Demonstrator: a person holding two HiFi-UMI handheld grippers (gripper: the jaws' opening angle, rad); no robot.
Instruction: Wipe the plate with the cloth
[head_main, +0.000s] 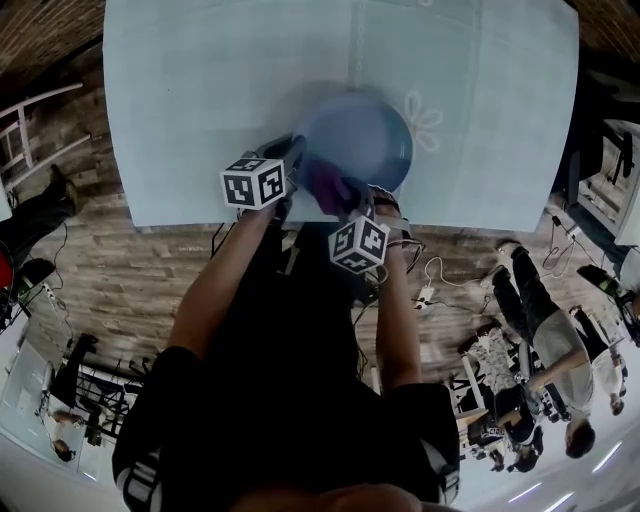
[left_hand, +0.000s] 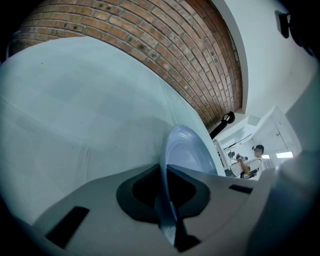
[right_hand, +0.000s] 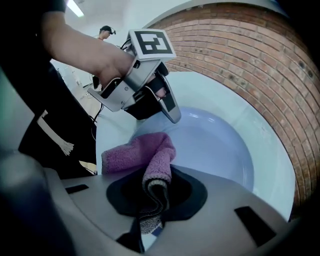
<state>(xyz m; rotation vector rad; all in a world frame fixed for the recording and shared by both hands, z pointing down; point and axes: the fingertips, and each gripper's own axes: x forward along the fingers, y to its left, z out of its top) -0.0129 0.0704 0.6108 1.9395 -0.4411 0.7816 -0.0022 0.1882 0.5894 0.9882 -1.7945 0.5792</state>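
A pale blue plate (head_main: 365, 135) rests on the light table (head_main: 190, 80) near its front edge. My left gripper (head_main: 292, 152) is shut on the plate's near left rim; in the left gripper view the plate (left_hand: 184, 150) runs edge-on between the jaws of that gripper (left_hand: 167, 200). My right gripper (head_main: 345, 203) is shut on a purple cloth (head_main: 325, 185) that lies at the plate's near edge. In the right gripper view the cloth (right_hand: 149, 156) folds out of that gripper (right_hand: 152, 200) over the plate (right_hand: 220, 145), with the left gripper (right_hand: 170, 107) just beyond it.
The table's front edge (head_main: 300, 225) runs just under both grippers. A flower print (head_main: 425, 120) marks the tablecloth to the right of the plate. Cables (head_main: 430, 285) lie on the wooden floor, and people (head_main: 545, 330) stand at the right.
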